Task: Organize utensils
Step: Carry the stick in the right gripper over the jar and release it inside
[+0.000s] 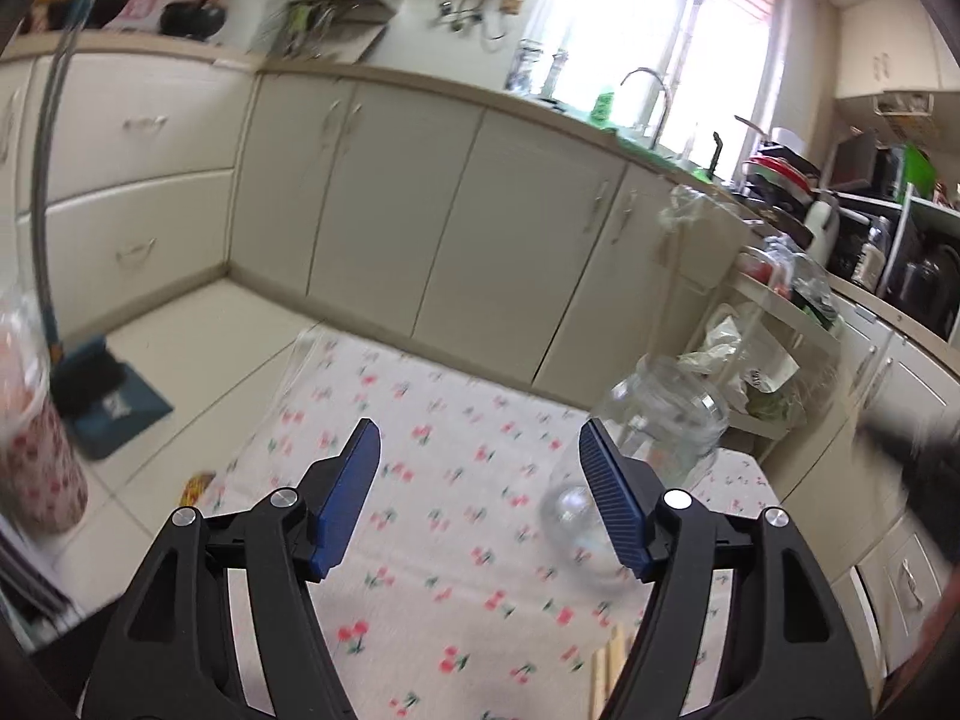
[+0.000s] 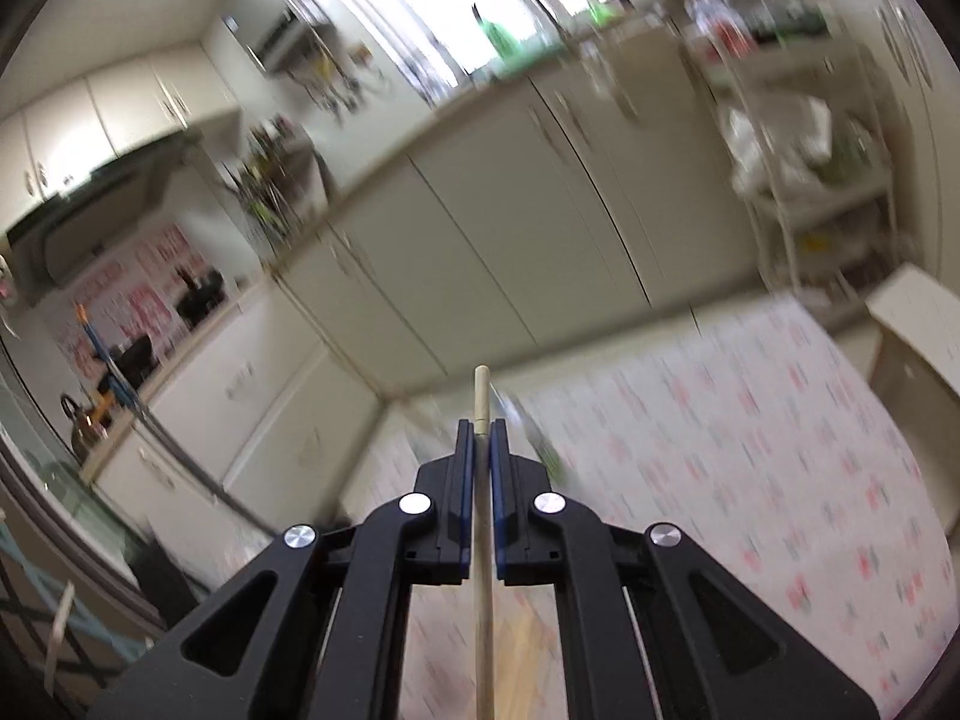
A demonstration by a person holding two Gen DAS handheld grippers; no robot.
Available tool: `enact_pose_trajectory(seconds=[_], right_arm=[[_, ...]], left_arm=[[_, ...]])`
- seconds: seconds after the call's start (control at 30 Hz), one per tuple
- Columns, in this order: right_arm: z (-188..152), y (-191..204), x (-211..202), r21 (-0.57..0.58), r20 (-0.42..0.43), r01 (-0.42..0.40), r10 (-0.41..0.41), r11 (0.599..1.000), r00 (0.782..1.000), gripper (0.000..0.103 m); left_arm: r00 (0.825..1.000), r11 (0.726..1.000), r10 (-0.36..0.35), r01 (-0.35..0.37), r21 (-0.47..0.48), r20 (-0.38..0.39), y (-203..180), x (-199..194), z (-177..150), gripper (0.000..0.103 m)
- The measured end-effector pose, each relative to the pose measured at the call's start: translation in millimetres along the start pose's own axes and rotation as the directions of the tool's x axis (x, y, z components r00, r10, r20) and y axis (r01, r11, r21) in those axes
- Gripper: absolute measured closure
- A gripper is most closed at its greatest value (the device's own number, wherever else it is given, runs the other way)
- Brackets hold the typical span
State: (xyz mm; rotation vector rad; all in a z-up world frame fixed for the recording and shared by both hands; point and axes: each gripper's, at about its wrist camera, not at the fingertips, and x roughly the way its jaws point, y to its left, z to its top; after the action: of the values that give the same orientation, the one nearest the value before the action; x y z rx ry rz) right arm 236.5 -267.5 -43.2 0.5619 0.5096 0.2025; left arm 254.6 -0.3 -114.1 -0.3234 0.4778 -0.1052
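Left wrist view: the left gripper (image 1: pixel 480 450) stands wide open over the cherry-print tablecloth (image 1: pixel 432 480) with nothing between its blue pads — a clear glass jar (image 1: pixel 666 420) lies just beyond the right finger. Right wrist view: the right gripper (image 2: pixel 480 438) is clamped tight on a thin pale wooden stick (image 2: pixel 482 396), its tip poking out past the fingertips.

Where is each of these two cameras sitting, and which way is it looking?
Left wrist view: rides on the left gripper, looking past its open blue-padded fingers at a clear glass jar on the cherry-print tablecloth.
Right wrist view: rides on the right gripper, whose fingers are shut on a wooden stick; background blurred.
Shared: the tablecloth, the cream cabinets and the bright window. No hand shows in either view.
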Motion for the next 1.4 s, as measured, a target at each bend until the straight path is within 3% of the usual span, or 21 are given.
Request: enact_pose_trajectory(seconds=[0.2,0.43,0.6,0.8,1.4], right_arm=[[59,33,38,0.028,0.214,-0.029,0.023,0.999,0.977,0.097],[91,39,81,0.039,0.330,0.016,-0.028,0.999,0.944,0.097],[88,36,109,-0.010,0.332,0.101,-0.092,0.995,0.939,0.097],[77,34,126,-0.058,0.291,0.138,-0.116,0.989,0.950,0.097],[30,42,91,-0.223,0.258,0.149,-0.089,0.963,0.962,0.097]], left_arm=[[0.999,0.999,0.015,-0.014,-0.053,0.033,13,-1,-8,0.032],[1.000,0.995,-0.019,0.020,-0.097,0.019,19,5,-8,0.031],[0.999,0.992,-0.050,0.050,-0.119,0.001,21,9,-8,0.031],[0.998,0.989,-0.062,0.060,-0.135,-0.005,23,12,-7,0.031],[0.999,0.990,-0.046,0.044,-0.133,-0.006,21,15,-7,0.026]])
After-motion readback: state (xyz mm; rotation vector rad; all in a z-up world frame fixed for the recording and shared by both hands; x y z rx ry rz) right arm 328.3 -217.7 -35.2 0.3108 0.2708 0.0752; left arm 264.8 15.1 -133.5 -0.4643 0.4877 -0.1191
